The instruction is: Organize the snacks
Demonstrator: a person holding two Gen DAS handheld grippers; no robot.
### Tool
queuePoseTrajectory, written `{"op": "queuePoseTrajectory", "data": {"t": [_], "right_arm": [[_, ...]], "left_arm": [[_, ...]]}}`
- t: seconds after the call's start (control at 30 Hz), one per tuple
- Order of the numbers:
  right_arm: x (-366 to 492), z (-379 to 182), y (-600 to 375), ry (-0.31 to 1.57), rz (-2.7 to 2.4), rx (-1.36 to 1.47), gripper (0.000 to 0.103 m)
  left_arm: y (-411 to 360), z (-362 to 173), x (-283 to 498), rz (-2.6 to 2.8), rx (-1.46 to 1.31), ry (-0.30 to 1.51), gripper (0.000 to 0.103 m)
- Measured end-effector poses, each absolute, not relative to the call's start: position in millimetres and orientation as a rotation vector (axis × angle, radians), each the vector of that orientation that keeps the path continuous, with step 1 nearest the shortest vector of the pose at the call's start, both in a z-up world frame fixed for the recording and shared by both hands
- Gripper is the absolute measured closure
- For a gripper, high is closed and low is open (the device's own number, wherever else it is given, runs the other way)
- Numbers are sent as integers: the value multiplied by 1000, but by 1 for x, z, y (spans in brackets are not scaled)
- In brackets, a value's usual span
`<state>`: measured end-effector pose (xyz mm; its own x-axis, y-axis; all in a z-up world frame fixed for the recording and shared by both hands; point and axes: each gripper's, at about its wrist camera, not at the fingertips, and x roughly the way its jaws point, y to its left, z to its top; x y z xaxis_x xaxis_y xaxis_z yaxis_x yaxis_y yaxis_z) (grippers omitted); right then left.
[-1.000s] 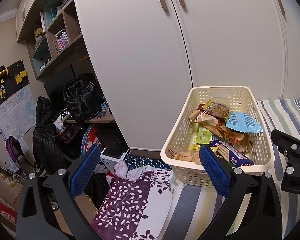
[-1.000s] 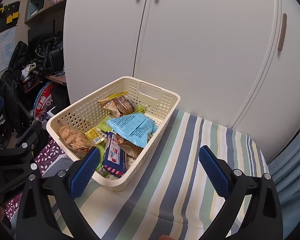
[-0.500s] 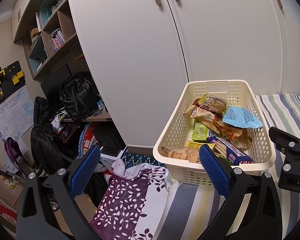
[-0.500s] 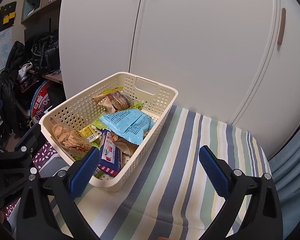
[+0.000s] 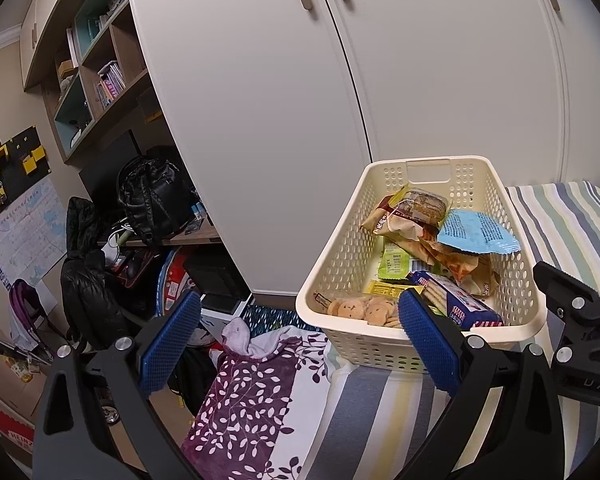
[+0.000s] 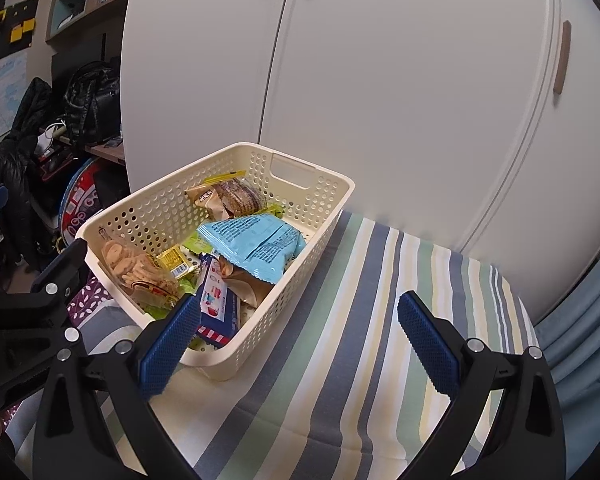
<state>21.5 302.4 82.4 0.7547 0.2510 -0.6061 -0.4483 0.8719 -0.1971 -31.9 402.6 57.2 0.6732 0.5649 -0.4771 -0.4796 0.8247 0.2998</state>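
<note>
A cream perforated basket (image 6: pixel 300 248) is sitting on the striped cover (image 6: pixel 360 340) in front of white wardrobe doors (image 6: pixel 400 100), holding the snacks: a light blue packet (image 6: pixel 256 244) lying on top, a blue cracker pack (image 6: pixel 216 304) at the near end, and a clear bag of round biscuits (image 5: pixel 364 310). The left gripper (image 5: pixel 300 344) and right gripper (image 6: pixel 298 340) are both hovering near the basket with jaws spread wide (nothing held between either pair).
</note>
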Motion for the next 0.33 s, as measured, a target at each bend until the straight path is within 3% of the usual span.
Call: {"op": "queuePoseTrajectory", "data": {"t": [0.33], "right_arm": [[30,73,255,697,359,-270,5]], "left_arm": [[379,62,-33,497,122,602,3]]}}
